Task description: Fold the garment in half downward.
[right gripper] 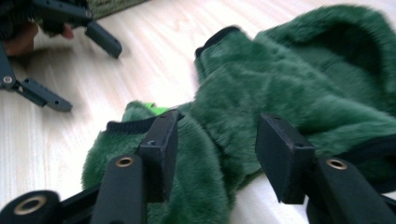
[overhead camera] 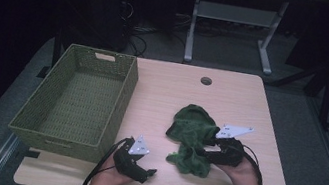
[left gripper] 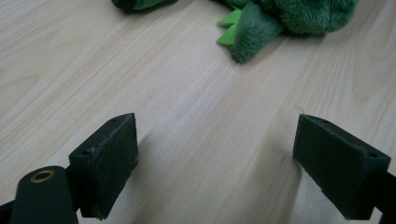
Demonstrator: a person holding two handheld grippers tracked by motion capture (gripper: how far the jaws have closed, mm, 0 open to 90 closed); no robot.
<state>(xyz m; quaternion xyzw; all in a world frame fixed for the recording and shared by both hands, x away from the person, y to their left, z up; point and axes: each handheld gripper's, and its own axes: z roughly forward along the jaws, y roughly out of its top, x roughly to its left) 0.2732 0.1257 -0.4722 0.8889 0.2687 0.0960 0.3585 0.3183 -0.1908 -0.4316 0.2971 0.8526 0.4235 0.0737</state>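
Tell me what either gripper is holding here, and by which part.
Nothing is held. The left gripper is open over bare table. The right gripper is open astride a fold of the green fleece garment, its fingers not pressing it.

1. The green garment (right gripper: 280, 88) is a plush, fuzzy fleece cloth with a deep, soft nap; its edges carry a darker, flatter trim.
2. The table (overhead camera: 232, 99) has a pale wood-grain top, smooth with a faint satin sheen.
3. The basket (overhead camera: 74, 103), on the left, is woven of green wicker-like strands, rough and matt.
4. The left gripper (left gripper: 215, 163) has matt black plastic-looking pads with a slightly grainy face and a small brassy metal insert.
5. The right gripper (right gripper: 217, 154) looks the same: dull black, brass-coloured inserts.
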